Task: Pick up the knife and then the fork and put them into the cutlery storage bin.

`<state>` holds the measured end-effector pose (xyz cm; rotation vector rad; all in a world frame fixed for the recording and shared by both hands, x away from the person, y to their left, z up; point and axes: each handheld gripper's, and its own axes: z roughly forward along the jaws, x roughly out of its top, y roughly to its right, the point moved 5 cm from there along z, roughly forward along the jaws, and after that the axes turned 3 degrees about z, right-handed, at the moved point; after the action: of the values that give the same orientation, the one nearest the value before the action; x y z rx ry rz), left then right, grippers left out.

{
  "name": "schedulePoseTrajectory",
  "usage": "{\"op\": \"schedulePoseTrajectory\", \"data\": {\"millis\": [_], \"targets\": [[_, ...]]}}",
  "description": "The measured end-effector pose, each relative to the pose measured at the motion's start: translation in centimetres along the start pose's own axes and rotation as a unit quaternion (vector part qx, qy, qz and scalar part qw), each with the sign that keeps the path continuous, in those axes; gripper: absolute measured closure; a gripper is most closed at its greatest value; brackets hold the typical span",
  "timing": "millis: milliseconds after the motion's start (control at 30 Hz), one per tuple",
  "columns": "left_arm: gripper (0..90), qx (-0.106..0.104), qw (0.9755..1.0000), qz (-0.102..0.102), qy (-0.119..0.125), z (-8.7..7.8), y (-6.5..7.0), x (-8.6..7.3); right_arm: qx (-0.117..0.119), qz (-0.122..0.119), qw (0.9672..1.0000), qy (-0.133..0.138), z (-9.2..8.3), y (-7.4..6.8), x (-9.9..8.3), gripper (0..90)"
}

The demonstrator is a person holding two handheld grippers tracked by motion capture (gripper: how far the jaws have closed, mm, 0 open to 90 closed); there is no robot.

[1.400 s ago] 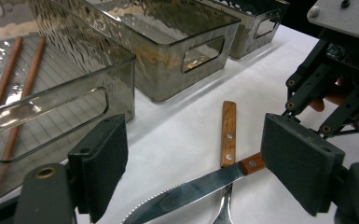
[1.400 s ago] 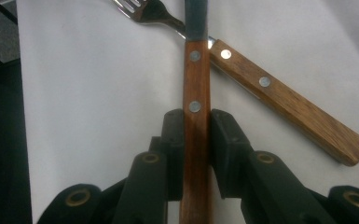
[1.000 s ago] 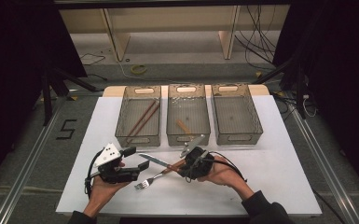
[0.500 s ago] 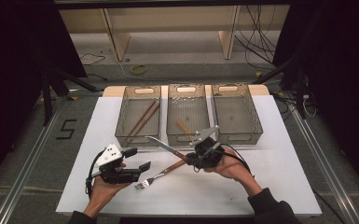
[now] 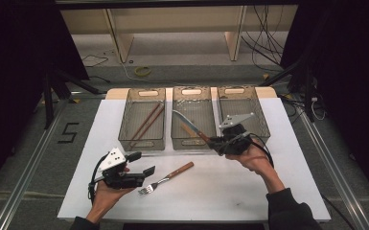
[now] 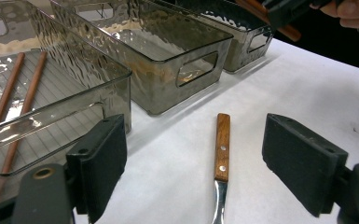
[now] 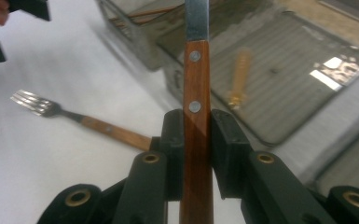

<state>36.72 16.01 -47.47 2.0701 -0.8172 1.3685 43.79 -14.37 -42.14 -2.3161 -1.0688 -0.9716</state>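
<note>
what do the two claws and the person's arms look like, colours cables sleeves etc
Both are black handheld tools. The left claw has two thick, blocky black pads, brass-coloured pivot rivets, a white three-cornered plate on top and a black cable looping behind it. The right claw carries a grey three-cornered plate and a black cable. A dark sleeve covers the right forearm.

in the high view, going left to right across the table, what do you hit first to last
left gripper → fork → knife → right gripper. Behind them, the three bins in the same direction: bin with chopsticks → middle bin → right bin.
</note>
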Motion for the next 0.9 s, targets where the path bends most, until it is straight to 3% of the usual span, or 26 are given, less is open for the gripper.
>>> {"op": "schedulePoseTrajectory", "data": {"millis": [167, 500, 900], "targets": [[21.5, -0.001, 1.0, 0.0, -0.001, 0.0, 0.0, 0.0, -0.021, 0.024, 0.9993, 0.016, -1.0, 1.9, -0.1, 76.8], [21.5, -0.001, 1.0, 0.0, -0.003, 0.1, 0.0, -0.1, -0.047, 0.051, 0.9971, 0.031, -1.8, 4.2, -0.1, 76.9], [21.6, 0.0, 1.0, 0.001, -0.004, 0.1, 0.0, -0.1, -0.082, 0.091, 0.9912, 0.05, -2.4, 7.5, -0.4, 76.8]]}}
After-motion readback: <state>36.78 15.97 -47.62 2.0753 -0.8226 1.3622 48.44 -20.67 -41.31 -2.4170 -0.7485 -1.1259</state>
